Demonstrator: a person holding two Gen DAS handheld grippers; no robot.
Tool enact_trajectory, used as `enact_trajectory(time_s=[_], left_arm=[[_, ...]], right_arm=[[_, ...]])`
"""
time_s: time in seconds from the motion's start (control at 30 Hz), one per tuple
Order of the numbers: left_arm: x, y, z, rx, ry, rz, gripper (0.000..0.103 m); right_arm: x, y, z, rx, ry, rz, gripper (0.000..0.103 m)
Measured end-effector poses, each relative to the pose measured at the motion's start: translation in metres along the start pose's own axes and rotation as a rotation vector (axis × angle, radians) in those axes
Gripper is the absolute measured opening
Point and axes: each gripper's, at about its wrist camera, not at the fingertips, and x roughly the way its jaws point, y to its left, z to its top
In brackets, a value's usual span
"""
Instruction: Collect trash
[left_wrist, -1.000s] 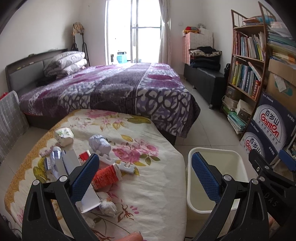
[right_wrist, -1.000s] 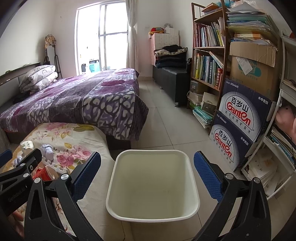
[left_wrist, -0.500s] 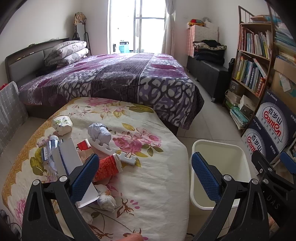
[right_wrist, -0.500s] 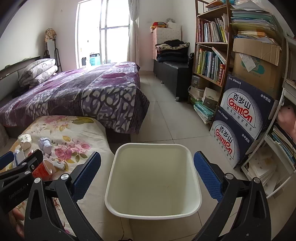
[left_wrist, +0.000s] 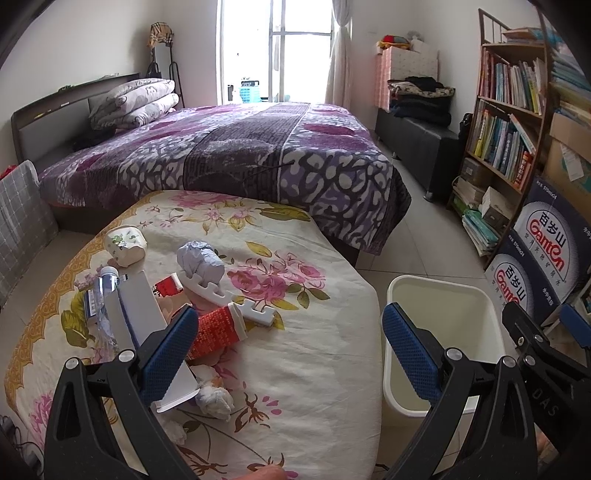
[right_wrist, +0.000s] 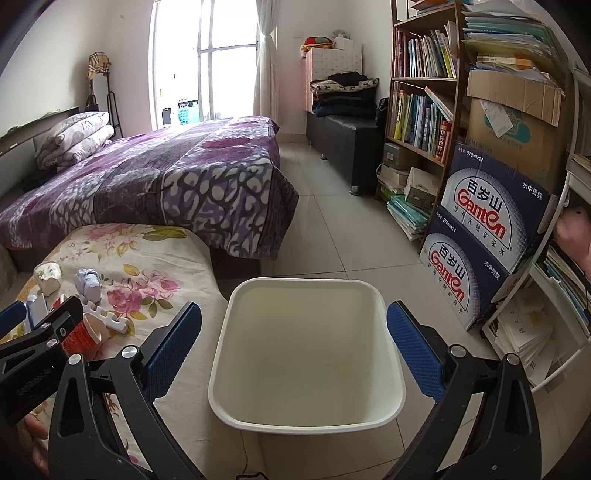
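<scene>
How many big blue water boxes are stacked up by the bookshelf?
2. One box sits on top of the other box, on the floor beside the bookshelf, right of the bin. More could be hidden behind them.

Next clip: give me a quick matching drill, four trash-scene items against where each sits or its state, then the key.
Items:
1. white bin
2. red paper cup
3. crumpled paper ball
4. left gripper

States:
A. lying on its side on the floral cloth
B. open, holding nothing
C. on the tiled floor, empty
D. beyond the cup, on the cloth

Pairs: 1-C, 2-A, 3-D, 4-B
</scene>
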Motion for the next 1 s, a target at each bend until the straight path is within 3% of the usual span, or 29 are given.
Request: enact_trajectory(time_s=[1.0], left_arm=[[0.0002,0.0036,0.0002,-0.006,0.000,0.009,0.097]], right_arm=[[0.0006,0.0006,0.0000,0.010,-0.001,0.011,0.096]])
